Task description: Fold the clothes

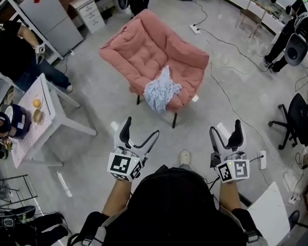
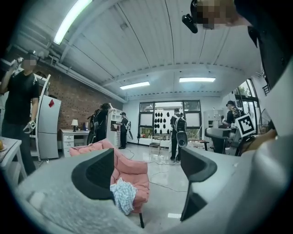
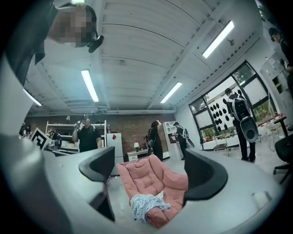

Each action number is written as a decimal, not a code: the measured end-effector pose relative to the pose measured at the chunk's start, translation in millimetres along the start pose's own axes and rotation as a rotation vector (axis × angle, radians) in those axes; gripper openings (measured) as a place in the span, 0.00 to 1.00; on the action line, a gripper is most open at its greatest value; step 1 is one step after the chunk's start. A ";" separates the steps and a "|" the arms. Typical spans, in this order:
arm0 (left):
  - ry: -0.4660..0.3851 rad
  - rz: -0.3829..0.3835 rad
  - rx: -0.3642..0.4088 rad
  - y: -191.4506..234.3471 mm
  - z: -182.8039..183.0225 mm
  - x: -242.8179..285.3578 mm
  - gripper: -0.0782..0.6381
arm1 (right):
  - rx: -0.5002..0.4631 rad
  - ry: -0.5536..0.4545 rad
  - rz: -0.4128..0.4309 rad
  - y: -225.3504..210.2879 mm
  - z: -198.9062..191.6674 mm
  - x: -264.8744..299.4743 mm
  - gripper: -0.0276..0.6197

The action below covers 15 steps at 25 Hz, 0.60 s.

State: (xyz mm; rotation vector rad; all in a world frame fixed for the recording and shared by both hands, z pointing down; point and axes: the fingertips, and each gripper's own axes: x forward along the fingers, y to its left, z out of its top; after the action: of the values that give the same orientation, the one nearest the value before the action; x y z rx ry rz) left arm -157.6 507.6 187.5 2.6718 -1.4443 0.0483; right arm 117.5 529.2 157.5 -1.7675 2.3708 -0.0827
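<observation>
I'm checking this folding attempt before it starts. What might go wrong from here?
1. The crumpled cloth hangs over the front edge of the pink chair; a one-sided pull might drag it onto the floor.
2. The chair's seat looks padded and sloped, so folds may not lie flat there.
3. The left gripper and right gripper are open, empty and short of the cloth; its corners are buried in the heap.

Black top [image 1: 176, 209] — sleeves seemingly short; pale shoe [image 1: 185, 157].

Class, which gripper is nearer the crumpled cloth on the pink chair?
Left. The left gripper is short of the cloth, slightly left of it; the right gripper is farther off to its right.
</observation>
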 end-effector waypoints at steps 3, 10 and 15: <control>-0.012 0.028 0.013 -0.2 9.1 34.9 0.74 | 0.000 -0.002 0.061 -20.7 5.1 34.6 0.74; 0.002 0.071 0.025 -0.5 7.5 106.4 0.73 | -0.019 0.055 0.211 -60.0 -2.5 95.5 0.67; 0.035 0.088 0.019 -0.8 -8.8 140.6 0.73 | -0.028 0.098 0.288 -75.0 -16.7 124.9 0.62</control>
State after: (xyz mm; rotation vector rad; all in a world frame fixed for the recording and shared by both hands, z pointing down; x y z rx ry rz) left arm -79.6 392.0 207.0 2.6072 -1.5579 0.1160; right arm 150.9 387.1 171.3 -1.4448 2.6810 -0.0985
